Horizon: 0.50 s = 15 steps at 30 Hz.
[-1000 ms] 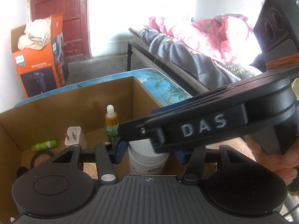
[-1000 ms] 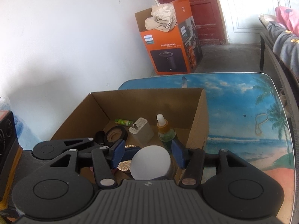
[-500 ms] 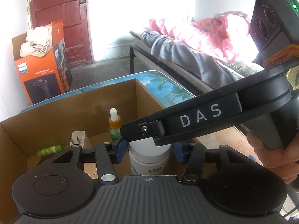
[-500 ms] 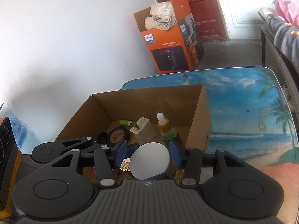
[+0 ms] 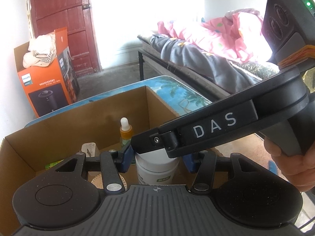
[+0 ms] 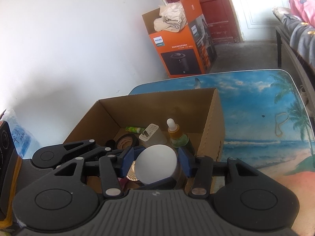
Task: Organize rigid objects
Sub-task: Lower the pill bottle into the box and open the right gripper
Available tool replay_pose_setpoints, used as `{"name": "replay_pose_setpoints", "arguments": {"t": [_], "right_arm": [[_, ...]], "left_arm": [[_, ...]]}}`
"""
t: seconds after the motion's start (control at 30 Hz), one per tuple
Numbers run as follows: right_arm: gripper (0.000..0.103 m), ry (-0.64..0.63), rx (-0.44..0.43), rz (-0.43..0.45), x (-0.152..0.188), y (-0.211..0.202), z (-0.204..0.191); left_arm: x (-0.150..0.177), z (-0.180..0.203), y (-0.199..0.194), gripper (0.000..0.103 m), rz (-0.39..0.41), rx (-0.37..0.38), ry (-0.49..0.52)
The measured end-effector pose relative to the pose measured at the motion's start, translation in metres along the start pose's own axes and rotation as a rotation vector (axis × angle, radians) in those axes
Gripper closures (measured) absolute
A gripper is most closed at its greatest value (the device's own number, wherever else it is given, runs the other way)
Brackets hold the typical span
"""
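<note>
A white jar (image 5: 155,169) with a white lid (image 6: 156,163) stands upright at the near right of an open cardboard box (image 6: 157,106). My left gripper (image 5: 157,158) has its blue pads shut on the jar's body. From above, my right gripper (image 6: 156,159) is shut on the lid. In the left wrist view the right gripper's black body (image 5: 216,125) crosses over the jar, held by a hand (image 5: 291,163). In the right wrist view the left gripper's body (image 6: 65,151) shows at the left.
In the box are a dropper bottle (image 6: 174,133), a white charger plug (image 6: 151,133), a green tube (image 6: 133,129), a black tape roll (image 6: 127,141) and a gold ridged disc (image 6: 131,174). The box sits on a beach-print table (image 6: 256,118). An orange carton (image 6: 177,45) and a bed (image 5: 196,59) stand beyond.
My right gripper's pads have drawn in a little onto the lid. In the left wrist view the right gripper's body has tilted upward. The jar has stayed in place.
</note>
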State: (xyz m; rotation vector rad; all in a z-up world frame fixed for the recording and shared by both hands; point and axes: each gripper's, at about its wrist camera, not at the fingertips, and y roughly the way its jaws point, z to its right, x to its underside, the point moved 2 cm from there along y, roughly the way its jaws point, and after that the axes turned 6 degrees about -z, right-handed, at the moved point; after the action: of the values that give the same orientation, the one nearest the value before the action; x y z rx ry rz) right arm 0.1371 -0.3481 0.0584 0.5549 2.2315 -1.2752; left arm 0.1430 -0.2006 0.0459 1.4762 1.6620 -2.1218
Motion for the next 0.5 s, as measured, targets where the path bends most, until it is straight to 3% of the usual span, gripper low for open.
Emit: {"name": "replay_pose_setpoints", "arguments": {"t": [0.27,0.5], "right_arm": [[0.05,0.011,-0.003,0.004,0.0,-0.002,-0.001],[0.049,0.025,-0.009,0.035,-0.002,-0.014,-0.002]], "left_arm": [[0.0,0.001,0.001,0.05,0.003,0.009,-0.004],[0.002,-0.009,-0.006,0.042,0.013,0.068,-0.053]]}}
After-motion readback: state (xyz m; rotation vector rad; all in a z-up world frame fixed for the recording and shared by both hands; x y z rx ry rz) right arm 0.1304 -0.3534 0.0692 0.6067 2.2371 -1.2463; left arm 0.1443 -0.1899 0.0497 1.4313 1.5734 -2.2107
